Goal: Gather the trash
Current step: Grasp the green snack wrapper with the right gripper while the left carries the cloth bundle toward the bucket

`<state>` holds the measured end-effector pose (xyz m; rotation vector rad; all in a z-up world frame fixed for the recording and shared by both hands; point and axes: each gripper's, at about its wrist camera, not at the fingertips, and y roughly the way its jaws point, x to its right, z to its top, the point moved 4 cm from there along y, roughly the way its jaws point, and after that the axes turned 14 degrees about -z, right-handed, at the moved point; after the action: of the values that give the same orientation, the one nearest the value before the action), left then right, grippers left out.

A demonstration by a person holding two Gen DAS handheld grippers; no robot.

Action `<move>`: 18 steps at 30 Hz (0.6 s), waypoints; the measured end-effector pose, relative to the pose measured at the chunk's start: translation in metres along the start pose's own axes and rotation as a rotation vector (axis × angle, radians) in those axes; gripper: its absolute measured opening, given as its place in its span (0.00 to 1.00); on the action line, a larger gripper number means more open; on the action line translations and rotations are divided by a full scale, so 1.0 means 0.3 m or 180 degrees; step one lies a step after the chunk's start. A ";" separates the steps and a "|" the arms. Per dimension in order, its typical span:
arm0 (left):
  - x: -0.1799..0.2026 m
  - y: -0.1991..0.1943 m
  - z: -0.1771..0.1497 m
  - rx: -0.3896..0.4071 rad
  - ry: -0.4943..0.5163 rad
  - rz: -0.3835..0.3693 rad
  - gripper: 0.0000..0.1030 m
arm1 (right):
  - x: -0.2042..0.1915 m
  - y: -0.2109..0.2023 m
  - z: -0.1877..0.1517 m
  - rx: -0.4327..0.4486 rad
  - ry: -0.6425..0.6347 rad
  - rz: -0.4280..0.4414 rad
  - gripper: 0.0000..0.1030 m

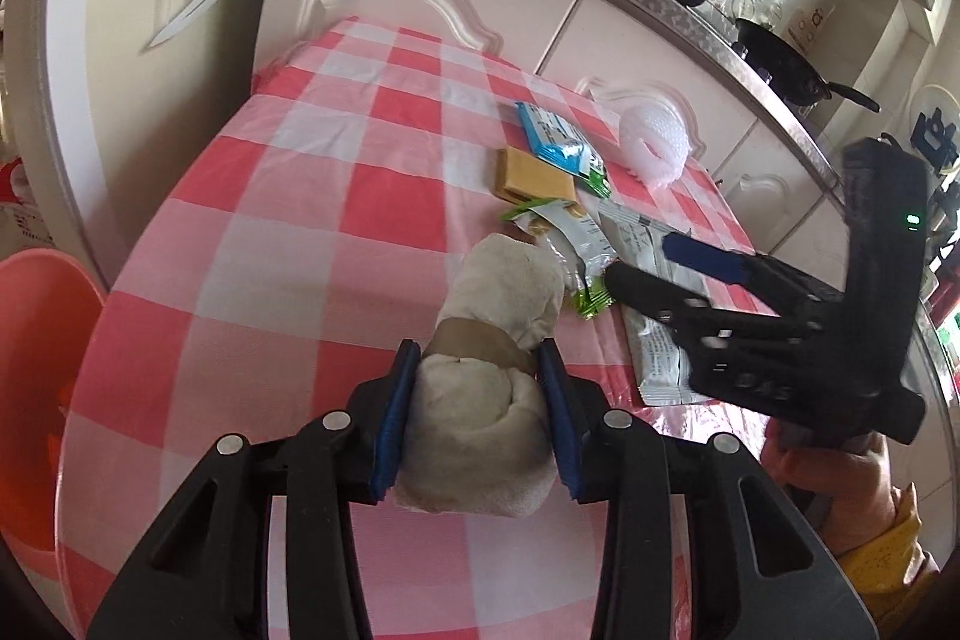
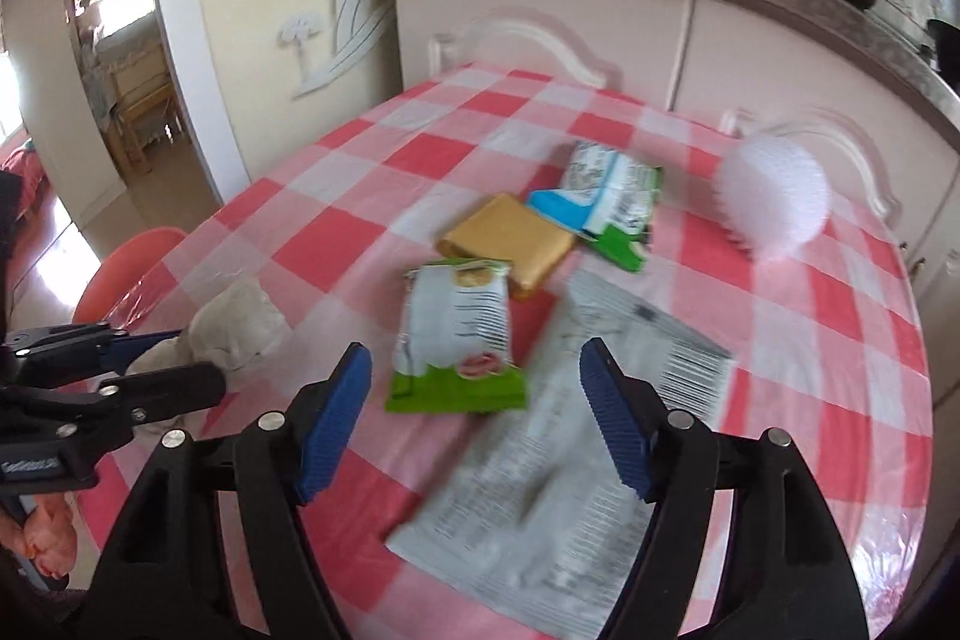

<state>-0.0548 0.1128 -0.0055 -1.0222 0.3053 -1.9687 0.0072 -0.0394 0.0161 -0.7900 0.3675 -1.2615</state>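
The left gripper (image 1: 477, 388) is closed on a rolled cloth (image 1: 480, 400): its blue fingers (image 1: 396, 418) press both sides of the roll just behind the brown band, and the far end of the roll droops forward onto the bench (image 1: 240, 220). The right gripper (image 2: 474, 418) stands wide apart with nothing between its fingers; a large grey wrapper (image 2: 540, 490) lies flat directly under and ahead of them, and a white-and-green snack packet (image 2: 459, 340) sits just beyond its left finger.

Likely trouble:
- The roll is soft and held near one end, so it may sag and slip out when lifted, or drag the packet that its drooping tip touches.
- The grey wrapper lies flat on a slick checked cover; fingers closing on it may skid over it or pinch the cover instead.
- The two grippers work close together, so they could knock each other.
- The orange bin (image 1: 36, 370) sits off the bench edge, to the left of the left fingers; a loose release could miss it.

Further ahead of the right fingers lie a tan packet (image 2: 510, 241), a blue-and-green packet (image 2: 606, 202) and a white foam net (image 2: 774, 196).
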 end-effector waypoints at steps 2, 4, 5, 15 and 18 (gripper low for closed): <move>-0.013 -0.013 -0.005 0.0006 -0.0021 0.0005 0.40 | -0.027 0.043 0.005 -0.0079 -0.0043 -0.0019 0.69; -0.030 -0.027 -0.012 0.0012 -0.0052 0.0016 0.40 | -0.040 0.075 0.005 -0.0146 -0.0058 -0.0026 0.66; -0.039 -0.033 -0.015 0.0017 -0.0069 0.0019 0.40 | -0.044 0.083 0.004 -0.0161 -0.0073 -0.0056 0.64; -0.111 -0.087 -0.029 0.0112 -0.0223 0.0014 0.40 | -0.038 0.075 0.013 -0.0145 0.0003 -0.0075 0.41; -0.130 -0.109 -0.033 0.0154 -0.0262 0.0012 0.40 | -0.045 0.063 0.012 -0.0155 0.0072 0.0002 0.40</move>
<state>-0.0704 0.1613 -0.0149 -1.0676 0.2132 -1.9160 0.0191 -0.0238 0.0030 -0.8174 0.4181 -1.2659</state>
